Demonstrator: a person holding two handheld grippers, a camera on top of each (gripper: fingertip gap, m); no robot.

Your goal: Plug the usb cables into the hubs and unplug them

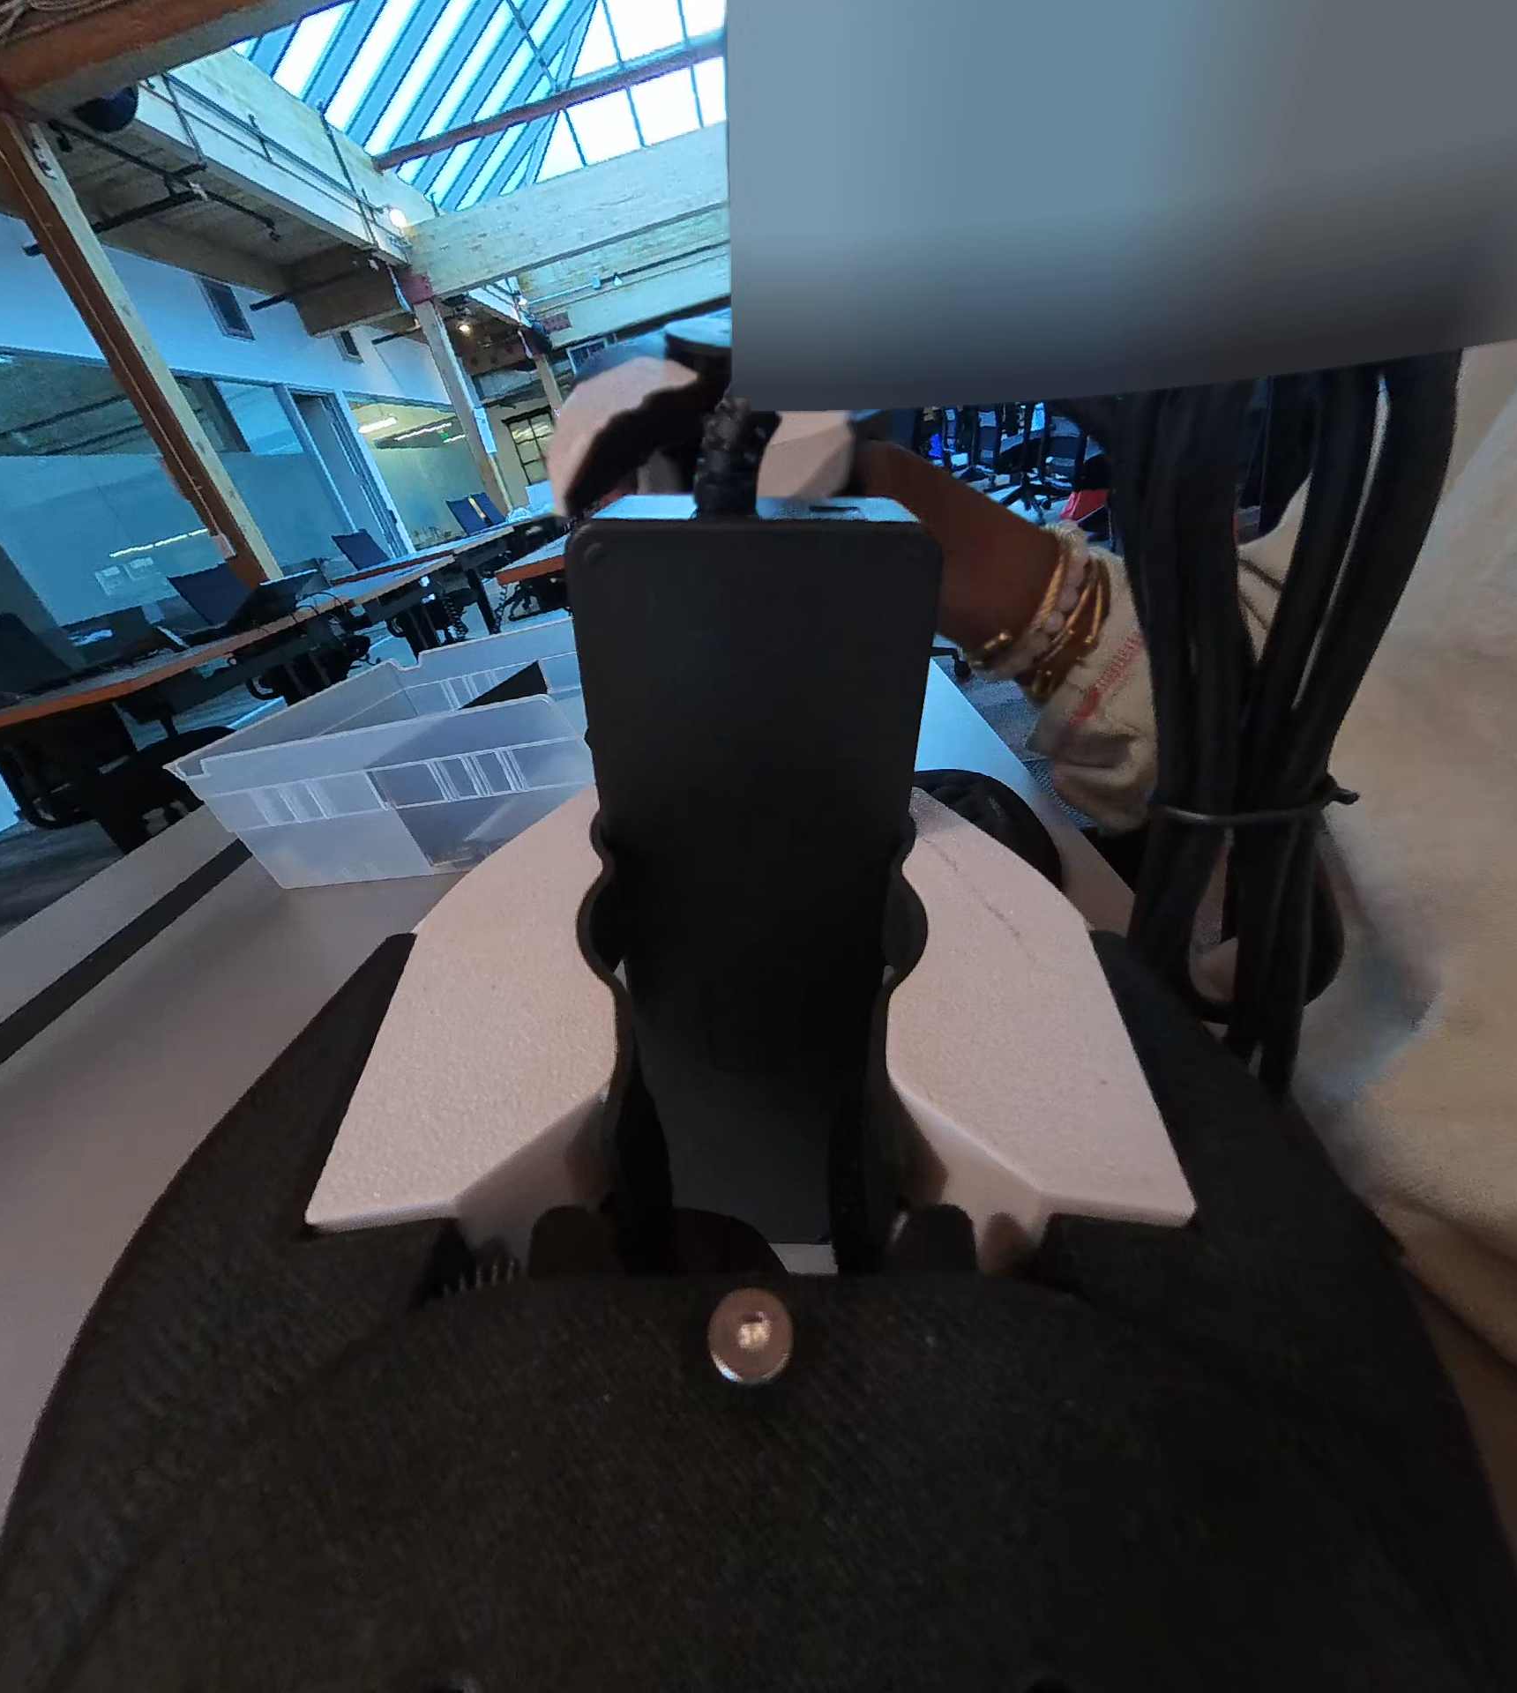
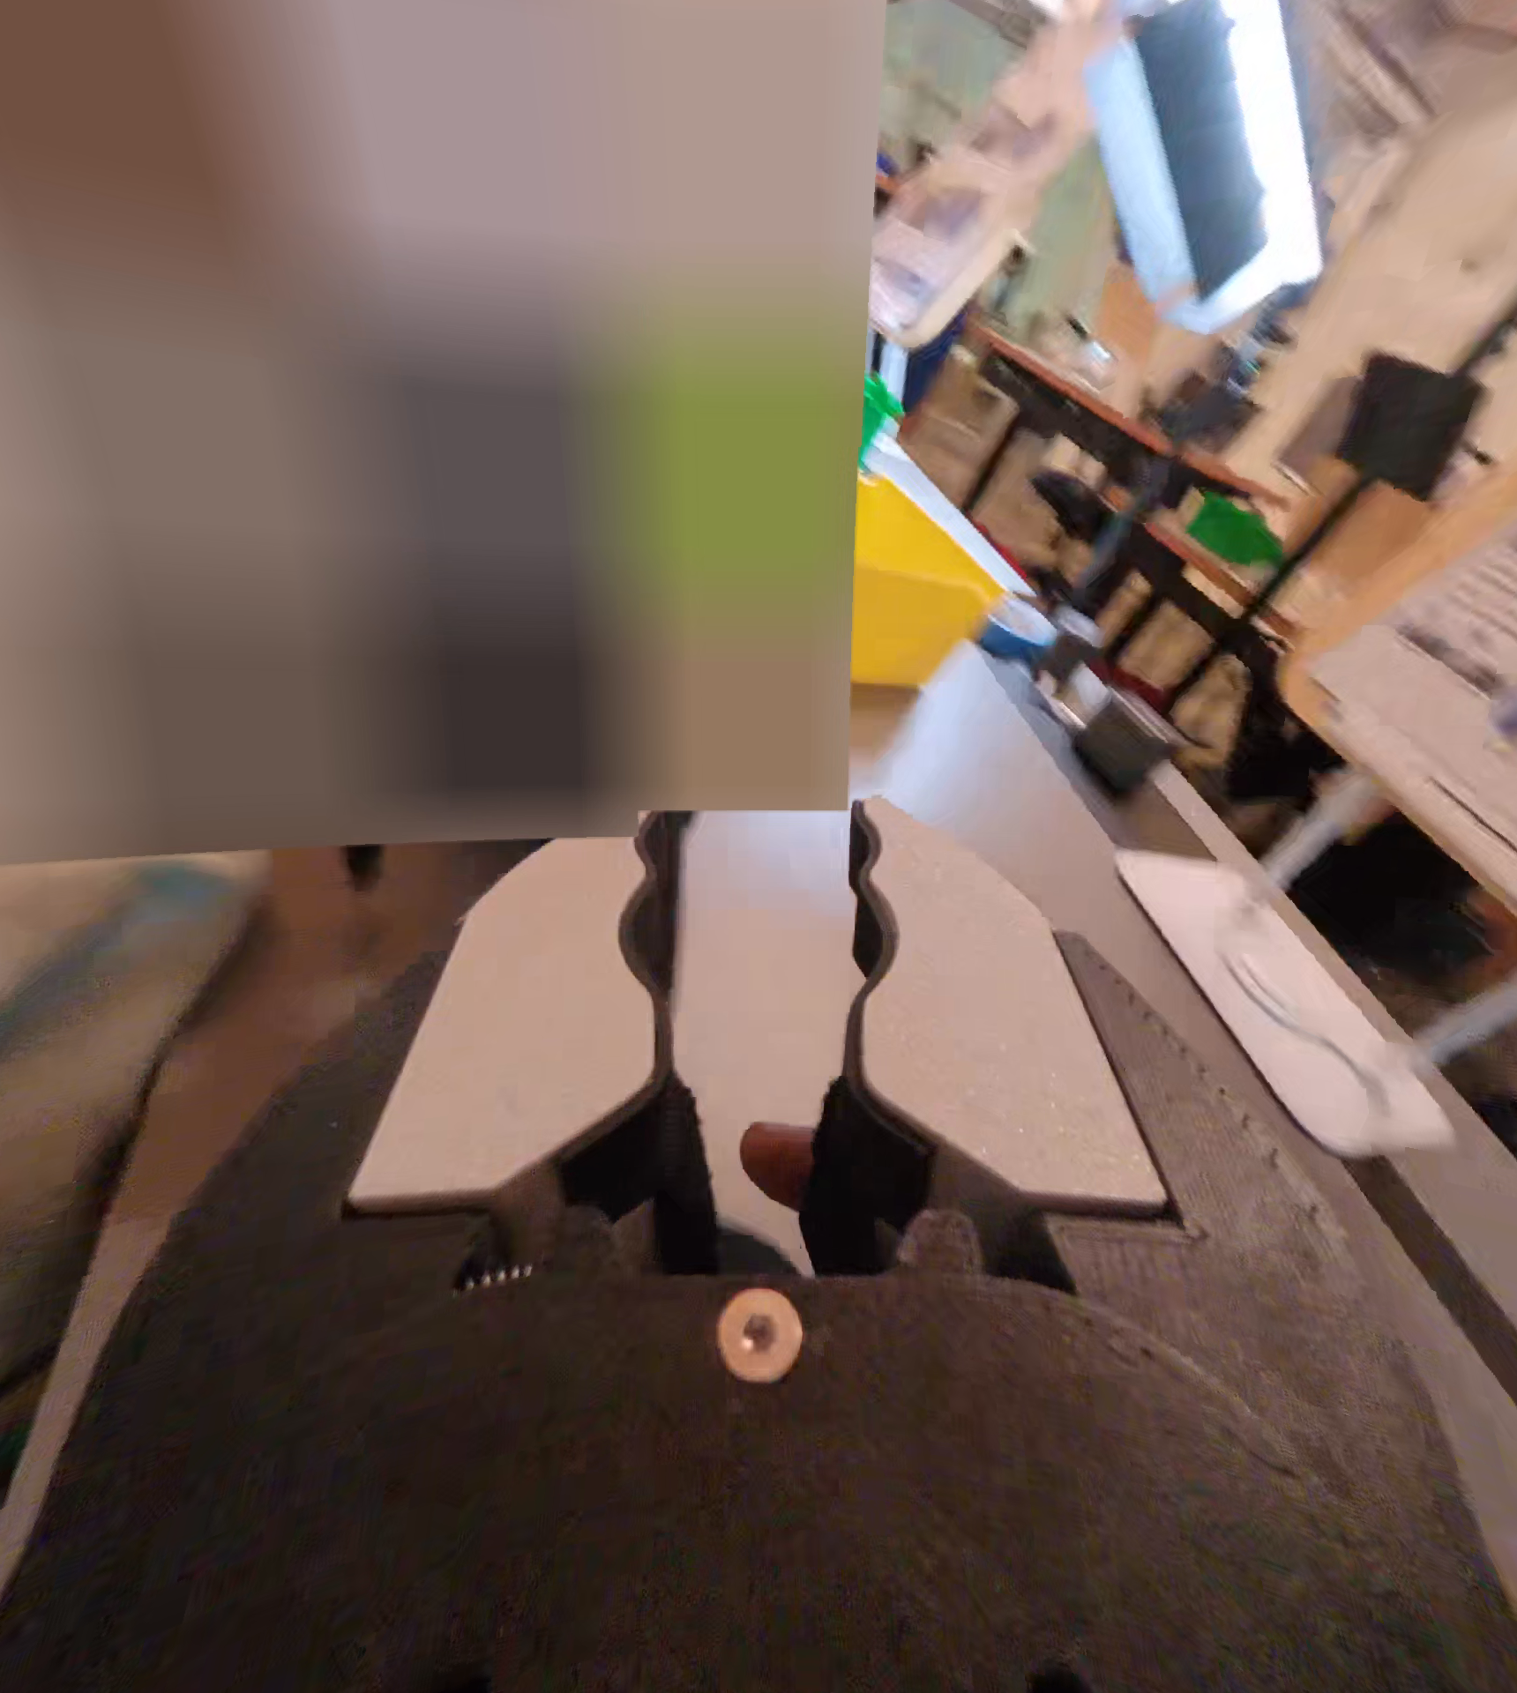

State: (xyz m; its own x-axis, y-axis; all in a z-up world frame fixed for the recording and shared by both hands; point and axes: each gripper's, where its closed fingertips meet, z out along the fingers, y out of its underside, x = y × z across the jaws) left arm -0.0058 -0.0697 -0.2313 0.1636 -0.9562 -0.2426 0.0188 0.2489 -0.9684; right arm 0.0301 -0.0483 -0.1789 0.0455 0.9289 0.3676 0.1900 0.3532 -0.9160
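My left gripper [image 1: 750, 824] is shut on a black rectangular USB hub [image 1: 750, 733] and holds it upright above the white table [image 1: 141, 989]. A black braided USB cable [image 1: 723, 449] comes out of the hub's far end. My right gripper shows in the left wrist view [image 1: 709, 440], its white fingers on either side of that cable. In the right wrist view my right gripper [image 2: 764, 834] is open, with only the bare table showing in the gap. That view is blurred and the fingertips meet a masked patch.
Clear plastic bins [image 1: 388, 779] stand on the table left of the hub. A tied bundle of black cables [image 1: 1231, 687] hangs at the right by a person's light sleeve [image 1: 1094, 733]. A yellow bin [image 2: 911, 595] and a flat white piece [image 2: 1268, 999] lie near the table edge.
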